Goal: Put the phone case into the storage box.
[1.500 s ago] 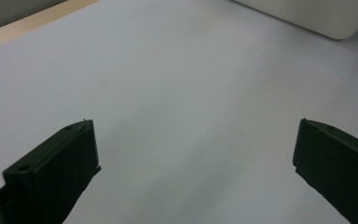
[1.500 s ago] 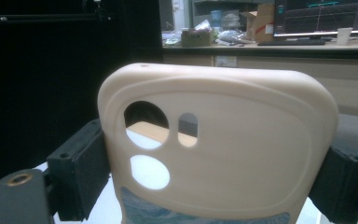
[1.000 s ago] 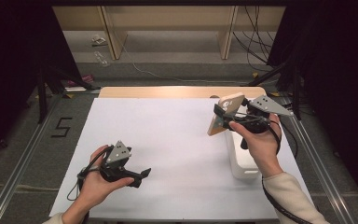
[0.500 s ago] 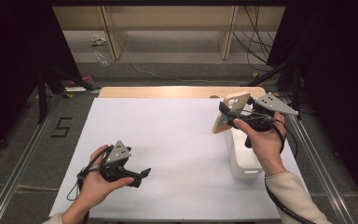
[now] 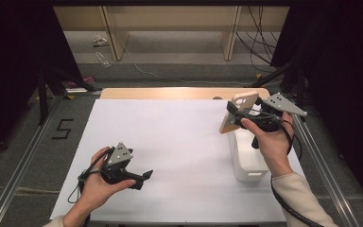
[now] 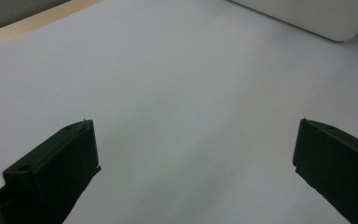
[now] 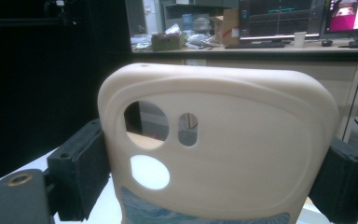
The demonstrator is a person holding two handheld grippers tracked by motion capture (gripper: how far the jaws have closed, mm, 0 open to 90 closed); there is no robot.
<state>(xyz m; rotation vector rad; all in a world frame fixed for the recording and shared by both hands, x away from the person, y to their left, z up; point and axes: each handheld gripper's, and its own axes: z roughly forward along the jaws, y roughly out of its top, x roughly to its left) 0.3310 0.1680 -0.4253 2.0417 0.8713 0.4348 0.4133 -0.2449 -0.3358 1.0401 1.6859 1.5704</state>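
While the right gripper (image 5: 235,115) clamps the phone case (image 7: 214,140) by its edges — left gripper (image 6: 193,172) jaws apart, empty — a loosened squeeze could drop it

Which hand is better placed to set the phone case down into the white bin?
Right. The right claw already clamps the phone case directly above the white bin. The left claw is open, low over the table, far from both.
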